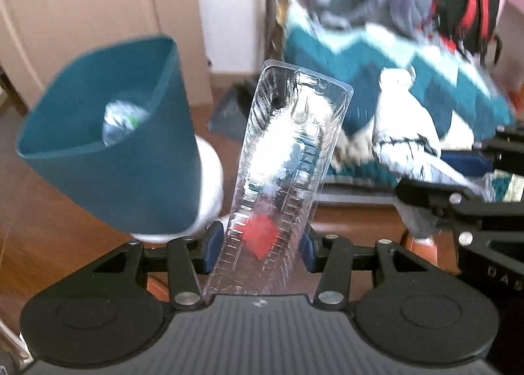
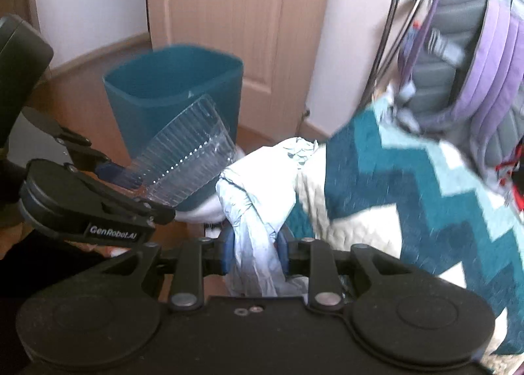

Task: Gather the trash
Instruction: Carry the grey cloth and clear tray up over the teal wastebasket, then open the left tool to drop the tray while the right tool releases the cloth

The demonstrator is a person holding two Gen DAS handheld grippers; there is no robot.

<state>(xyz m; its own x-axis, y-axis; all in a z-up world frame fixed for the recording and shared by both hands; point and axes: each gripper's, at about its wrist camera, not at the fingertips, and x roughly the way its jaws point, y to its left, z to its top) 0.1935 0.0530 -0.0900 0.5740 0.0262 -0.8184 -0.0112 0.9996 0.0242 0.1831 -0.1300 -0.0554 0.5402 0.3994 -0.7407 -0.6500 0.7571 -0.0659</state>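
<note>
While left fingers [image 1: 258,252] grip clear tray [image 1: 288,159], right fingers [image 2: 255,252] pinch crumpled paper [image 2: 258,185], wood floor [image 1: 49,244], teal bin [image 2: 173,93].

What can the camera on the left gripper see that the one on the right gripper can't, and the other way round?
Only the left view looks into the teal bin, showing a crumpled bottle inside, plus a red and black backpack. Only the right view shows the purple backpack clearly. Both show the clear plastic tray gripped by the left gripper, and the pale crumpled bag gripped by the right gripper.
</note>
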